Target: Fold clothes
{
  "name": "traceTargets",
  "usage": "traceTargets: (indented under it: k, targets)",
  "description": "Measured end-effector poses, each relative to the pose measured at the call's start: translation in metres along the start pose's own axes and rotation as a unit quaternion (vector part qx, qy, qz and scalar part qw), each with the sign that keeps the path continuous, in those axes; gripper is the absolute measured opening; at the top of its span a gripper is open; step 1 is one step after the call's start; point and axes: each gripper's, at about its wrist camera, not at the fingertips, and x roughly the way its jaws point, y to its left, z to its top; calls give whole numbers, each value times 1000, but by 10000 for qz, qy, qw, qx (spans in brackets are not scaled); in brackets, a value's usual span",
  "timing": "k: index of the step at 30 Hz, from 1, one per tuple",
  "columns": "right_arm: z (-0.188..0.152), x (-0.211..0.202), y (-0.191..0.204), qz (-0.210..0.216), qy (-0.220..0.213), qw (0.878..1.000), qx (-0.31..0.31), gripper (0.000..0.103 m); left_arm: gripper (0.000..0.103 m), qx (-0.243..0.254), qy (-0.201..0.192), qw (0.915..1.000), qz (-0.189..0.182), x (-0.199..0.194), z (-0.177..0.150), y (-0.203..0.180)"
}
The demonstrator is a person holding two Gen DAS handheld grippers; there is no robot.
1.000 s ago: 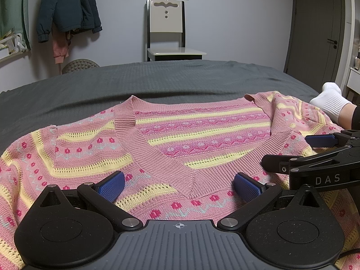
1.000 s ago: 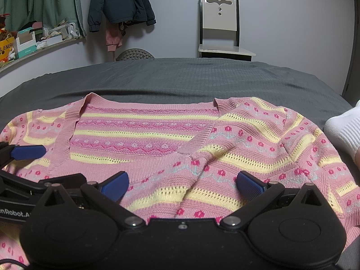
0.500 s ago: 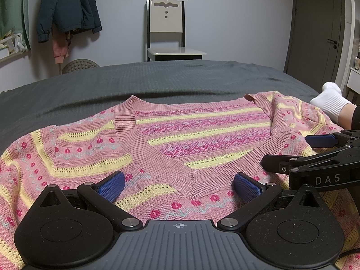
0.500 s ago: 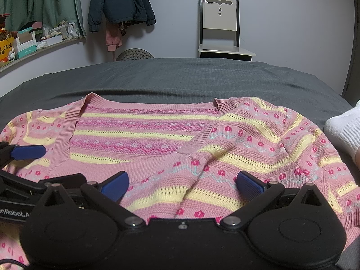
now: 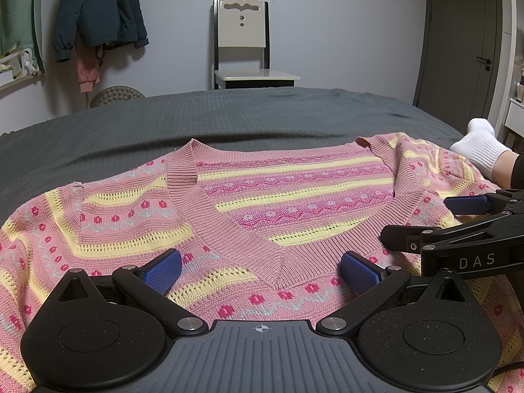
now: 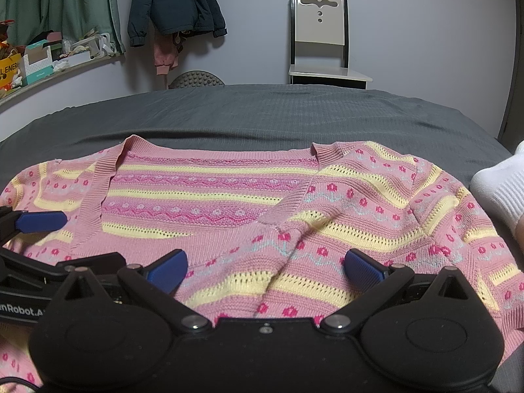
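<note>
Left gripper [image 5: 261, 270] sits low over the sweater [image 5: 294, 196], jaws spread wide, blue pads [image 5: 162, 270] empty on either side of the point of the V-neck. Nothing between them but knit lying flat. Over to the right gripper [image 6: 266, 270]: same story, jaws apart, pads [image 6: 362, 270] clear of cloth, and ahead of it a raised wrinkle in the fabric runs up toward the collar's right side.

And the sweater itself, pink with yellow stripes and little red flowers, is spread face up on the grey bed [image 5: 229, 121], neckline toward the far edge, body and sleeves running back under both tools. From the left view the right gripper [image 5: 471, 216] shows at the right edge (the letters DAS on its side), just beside the left one; from the right view the left gripper's pad [image 6: 41, 221] pokes in at the left edge, over the left shoulder of the knit.

A white sock [image 5: 481, 150] rests on the bed at the sweater's right shoulder, touching or nearly so.

Compared with a second ago? No change at all: both grippers sit where they were, equally wide, and the folds of the sweater match line for line. A dead-still moment.

Behind the bed, a chair [image 5: 242, 49] against the wall, a dark jacket [image 5: 98, 9] hanging to the left.
</note>
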Motion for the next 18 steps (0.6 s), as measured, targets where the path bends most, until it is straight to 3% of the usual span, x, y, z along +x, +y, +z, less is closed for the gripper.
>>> traceTargets:
  k: [18]
  targets:
    - [-1, 1, 0, 14, -15, 10000, -6, 103, 103, 14, 1, 10000, 13, 0, 0, 0]
